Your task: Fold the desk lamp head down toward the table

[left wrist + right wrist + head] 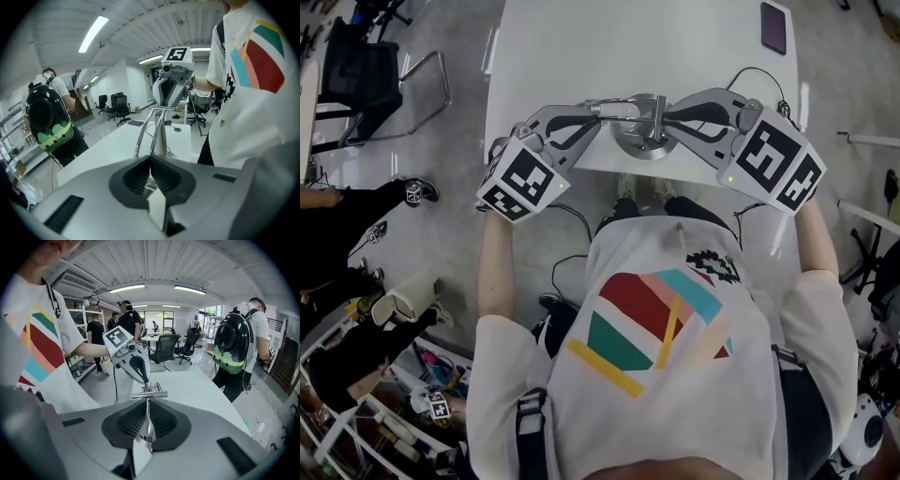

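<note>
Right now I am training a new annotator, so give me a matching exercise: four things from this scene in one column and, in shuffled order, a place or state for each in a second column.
Things:
1. desk lamp
2. purple flat item
3. black chair
4. left hand-held gripper

Places or states:
a. on the floor, left of the table in the head view
b. at the table's far right corner
c. standing at the table's near edge
d. shut on a thin metal part of the lamp

Pairs: 1-c, 2-b, 3-a, 4-d
</note>
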The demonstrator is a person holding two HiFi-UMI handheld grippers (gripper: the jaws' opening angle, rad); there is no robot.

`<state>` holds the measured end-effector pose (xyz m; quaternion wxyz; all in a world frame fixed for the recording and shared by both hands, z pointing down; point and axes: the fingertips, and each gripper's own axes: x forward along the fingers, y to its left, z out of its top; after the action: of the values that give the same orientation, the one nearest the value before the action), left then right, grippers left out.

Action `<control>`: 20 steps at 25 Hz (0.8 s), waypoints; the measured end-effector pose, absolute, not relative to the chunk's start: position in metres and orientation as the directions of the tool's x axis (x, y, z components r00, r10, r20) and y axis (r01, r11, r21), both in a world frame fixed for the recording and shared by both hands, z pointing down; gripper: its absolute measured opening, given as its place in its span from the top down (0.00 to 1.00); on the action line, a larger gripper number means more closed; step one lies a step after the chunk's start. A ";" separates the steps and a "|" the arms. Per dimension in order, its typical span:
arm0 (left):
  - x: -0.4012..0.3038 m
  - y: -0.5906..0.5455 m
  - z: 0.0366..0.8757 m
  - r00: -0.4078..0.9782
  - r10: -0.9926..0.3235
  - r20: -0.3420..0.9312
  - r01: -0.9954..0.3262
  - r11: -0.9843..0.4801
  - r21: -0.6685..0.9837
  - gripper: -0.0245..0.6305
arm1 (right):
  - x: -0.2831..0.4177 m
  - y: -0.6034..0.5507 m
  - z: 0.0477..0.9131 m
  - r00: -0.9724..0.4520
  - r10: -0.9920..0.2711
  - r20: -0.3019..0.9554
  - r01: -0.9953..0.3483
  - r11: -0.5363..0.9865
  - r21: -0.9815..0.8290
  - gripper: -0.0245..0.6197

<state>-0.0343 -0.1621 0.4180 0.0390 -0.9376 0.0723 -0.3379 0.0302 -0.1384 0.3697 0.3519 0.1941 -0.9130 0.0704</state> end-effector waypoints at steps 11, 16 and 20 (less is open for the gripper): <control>-0.052 -0.229 0.292 0.820 -0.542 0.184 -0.544 -0.838 -0.042 0.89 | 0.098 -0.200 0.294 -0.494 -0.801 0.338 -0.829 0.552 0.095 0.91; -0.035 -0.241 0.234 0.664 -0.745 -0.059 -0.733 -0.664 0.145 0.89 | 0.161 -0.195 0.246 -0.227 -0.974 0.027 -0.968 0.222 -0.115 0.91; -0.028 -0.238 0.222 0.580 -0.807 -0.113 -0.798 -0.590 0.122 0.89 | 0.166 -0.179 0.253 -0.144 -0.990 -0.009 -0.979 0.143 -0.147 0.91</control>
<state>-0.0284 -0.2379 0.2215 -0.0288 -0.8883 0.4516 0.0782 0.1658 -0.1786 0.2527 -0.0515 0.6523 -0.7544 0.0527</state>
